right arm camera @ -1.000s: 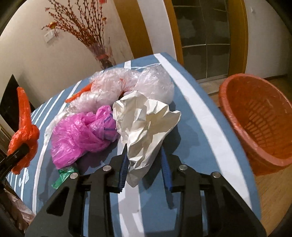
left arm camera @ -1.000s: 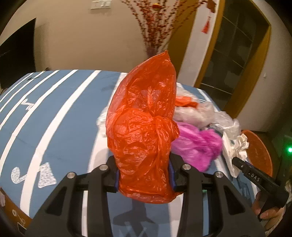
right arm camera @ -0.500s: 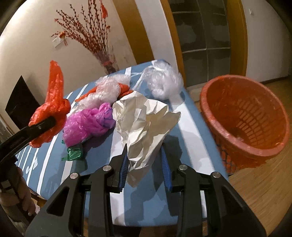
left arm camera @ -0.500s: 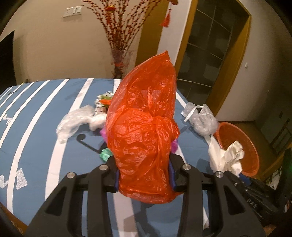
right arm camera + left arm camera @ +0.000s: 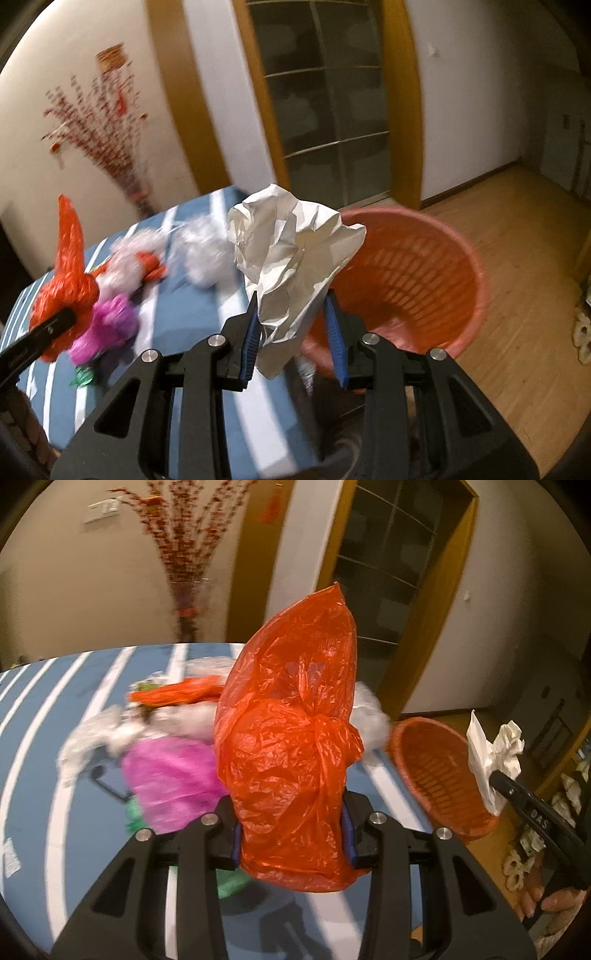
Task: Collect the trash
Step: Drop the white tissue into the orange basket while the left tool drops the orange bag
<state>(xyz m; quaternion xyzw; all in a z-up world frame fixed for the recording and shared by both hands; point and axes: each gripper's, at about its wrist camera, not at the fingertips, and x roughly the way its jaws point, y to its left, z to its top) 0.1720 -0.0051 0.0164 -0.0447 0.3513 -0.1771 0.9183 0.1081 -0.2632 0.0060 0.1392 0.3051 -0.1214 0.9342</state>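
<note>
1. A dim room with cream walls, a wood-framed glass door, a wooden floor and a vase of red twigs against the far wall. Both views are partly blurred.
2. A bench (image 5: 33,760) under a blue cloth with white stripes spreads ahead of and below both pairs of fingers.
3. An orange plastic basket (image 5: 436,266) with slatted walls stands on the floor at the bench's end, directly behind the right fingers and off to the right of the left ones.
4. The left gripper (image 5: 291,830) has its fingers closed partway on a knotted orange plastic bag (image 5: 291,738). The bag rises above the fingers and is clear of the bench. It looks very light, thin and slippery; a pinch low on the bunched part under the knot probably holds best.
5. The right gripper (image 5: 291,332) pinches a crumpled white paper (image 5: 291,254) by its narrow lower end, the wad flaring above the fingers in front of the basket's mouth. It looks light and stiffish, and likely to crush.
6. More trash lies on the bench beyond the left fingers: a pink bag (image 5: 170,775), clear plastic bags (image 5: 199,258), an orange scrap and a small green scrap (image 5: 83,376).
</note>
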